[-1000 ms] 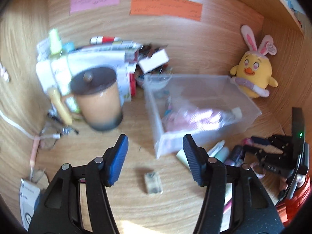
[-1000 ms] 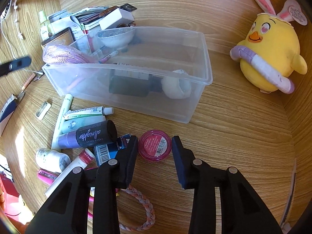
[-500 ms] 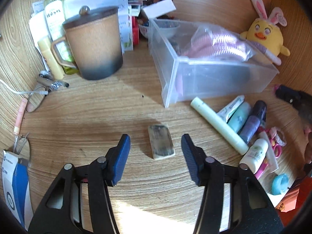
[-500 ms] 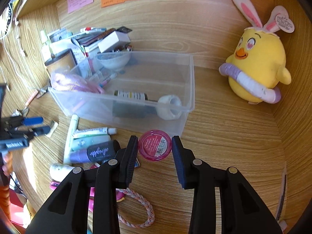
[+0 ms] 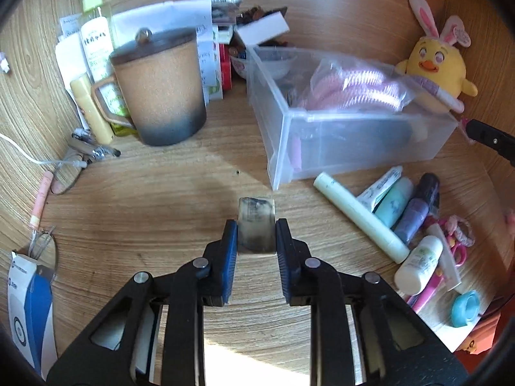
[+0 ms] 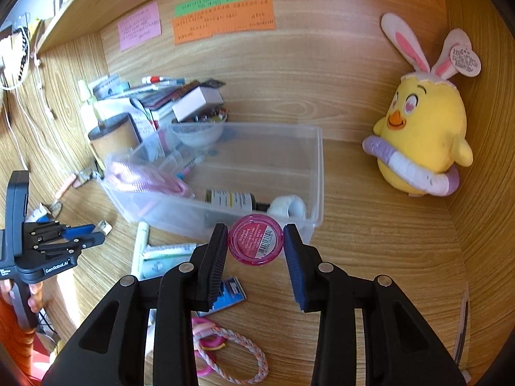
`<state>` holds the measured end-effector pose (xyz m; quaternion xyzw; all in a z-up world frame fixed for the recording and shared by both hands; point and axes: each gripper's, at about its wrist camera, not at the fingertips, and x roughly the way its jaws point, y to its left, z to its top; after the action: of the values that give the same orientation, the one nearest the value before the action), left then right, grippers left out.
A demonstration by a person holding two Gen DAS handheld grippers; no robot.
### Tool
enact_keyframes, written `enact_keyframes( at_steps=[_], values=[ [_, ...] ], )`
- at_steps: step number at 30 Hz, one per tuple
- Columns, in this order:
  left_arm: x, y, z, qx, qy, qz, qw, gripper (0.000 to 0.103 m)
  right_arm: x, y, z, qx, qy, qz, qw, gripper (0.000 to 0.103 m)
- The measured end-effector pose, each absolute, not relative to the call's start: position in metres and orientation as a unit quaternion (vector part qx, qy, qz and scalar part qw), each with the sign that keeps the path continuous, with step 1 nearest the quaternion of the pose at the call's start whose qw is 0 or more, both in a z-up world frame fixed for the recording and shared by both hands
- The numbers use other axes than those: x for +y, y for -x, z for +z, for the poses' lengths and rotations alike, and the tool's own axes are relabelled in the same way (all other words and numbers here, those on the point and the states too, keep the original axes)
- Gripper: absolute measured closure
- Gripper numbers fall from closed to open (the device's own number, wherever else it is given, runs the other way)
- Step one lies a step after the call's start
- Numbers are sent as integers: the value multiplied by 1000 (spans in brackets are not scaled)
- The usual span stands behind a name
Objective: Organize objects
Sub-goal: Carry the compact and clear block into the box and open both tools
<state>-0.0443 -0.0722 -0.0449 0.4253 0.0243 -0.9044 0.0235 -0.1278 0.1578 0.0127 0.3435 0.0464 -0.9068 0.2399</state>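
Observation:
My left gripper [image 5: 256, 236] is shut on a small smudged eraser [image 5: 256, 222] low over the wooden desk; it also shows in the right wrist view [image 6: 93, 233]. My right gripper [image 6: 256, 246] is shut on a round pink jar [image 6: 256, 243] and holds it lifted in front of the clear plastic bin [image 6: 317, 173]. The bin [image 5: 322, 119] holds a pink bagged item [image 5: 354, 88], a dark bottle [image 6: 230, 199] and a white tape roll [image 6: 289, 206].
A lidded brown mug [image 5: 161, 90] stands left of the bin, with a spray bottle [image 5: 95, 32] and papers behind. Tubes and bottles [image 5: 396, 212] lie right of the eraser. A yellow chick plush [image 6: 425, 138] sits at the back right. Hair ties [image 6: 231, 350] lie near me.
My left gripper has moved down and closed on the eraser. My right gripper has lifted the pink jar off the desk and tilted up towards the bin.

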Motion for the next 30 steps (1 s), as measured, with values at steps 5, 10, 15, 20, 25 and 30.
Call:
enact_keyframes(
  at_steps=[5,10,15,20,25,30],
  values=[
    [-73,43,-9,31,-379,-925,20,80,159,128,28,41,-322,-914,242,70],
    [-67,52,26,40,-337,-941,5,80,157,131,44,39,-299,-922,243,70],
    [-61,64,44,32,-316,-948,-5,80,152,136,52,45,-288,-924,246,70],
    [-59,88,43,29,-325,-945,-15,80,143,149,45,50,-301,-918,252,70],
    [-64,118,29,36,-354,-934,-23,80,133,169,24,53,-336,-905,255,70],
    [-66,137,17,49,-377,-924,-40,80,128,185,4,50,-367,-893,256,70]
  ],
)
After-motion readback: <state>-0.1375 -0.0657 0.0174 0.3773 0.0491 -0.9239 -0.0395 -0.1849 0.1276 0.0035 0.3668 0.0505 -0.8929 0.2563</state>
